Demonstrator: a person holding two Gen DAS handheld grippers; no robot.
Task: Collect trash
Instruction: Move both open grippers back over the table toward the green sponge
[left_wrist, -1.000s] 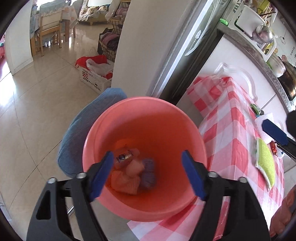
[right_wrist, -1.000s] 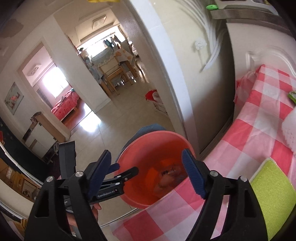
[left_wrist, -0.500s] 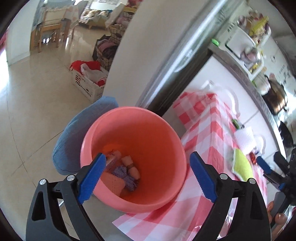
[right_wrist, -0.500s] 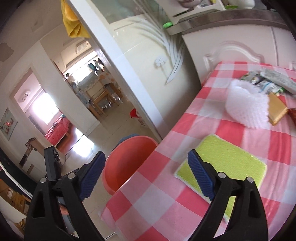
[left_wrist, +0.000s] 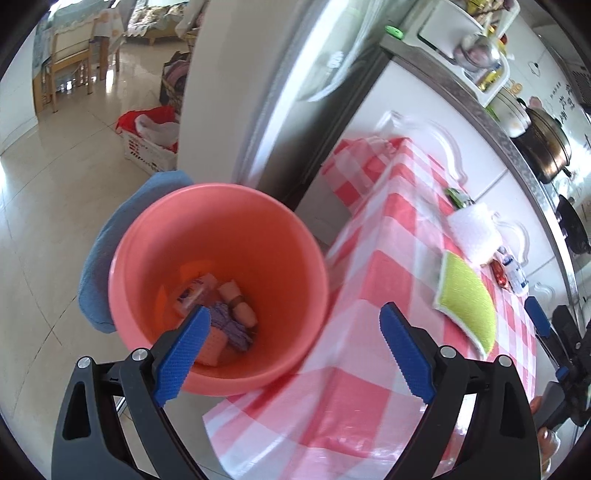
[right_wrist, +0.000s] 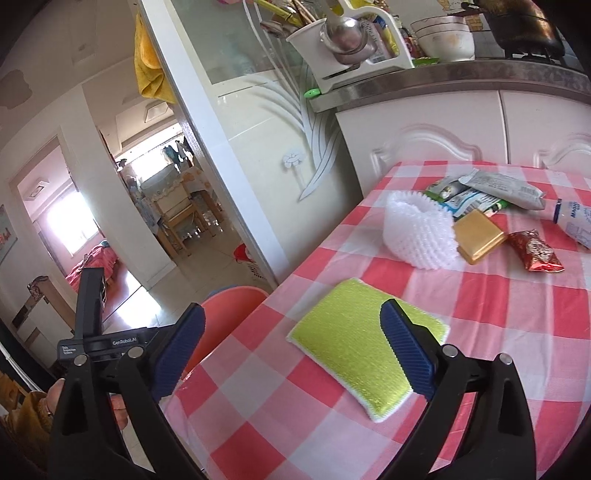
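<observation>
A pink bucket (left_wrist: 221, 221) stands beside the table's left edge and holds several pieces of trash (left_wrist: 218, 306). Its rim shows in the right wrist view (right_wrist: 229, 299). My left gripper (left_wrist: 291, 354) is open and empty above the bucket's near rim. My right gripper (right_wrist: 291, 354) is open and empty over the red checked tablecloth (right_wrist: 480, 314), just short of a green sponge (right_wrist: 354, 343). Beyond it lie a white foam net (right_wrist: 417, 232), a gold packet (right_wrist: 476, 236), a red wrapper (right_wrist: 535, 251), and green and grey wrappers (right_wrist: 491, 188).
A blue cushion (left_wrist: 107, 236) lies under the bucket. A white cabinet (right_wrist: 461, 122) with a steel counter backs the table. A glass sliding door (right_wrist: 236, 147) stands to the left. A white basket (left_wrist: 147, 147) sits on the tiled floor beyond.
My right gripper swung from over the bucket to over the table toward the sponge. My left gripper drew back and right from the bucket, bringing more of the table into view.
</observation>
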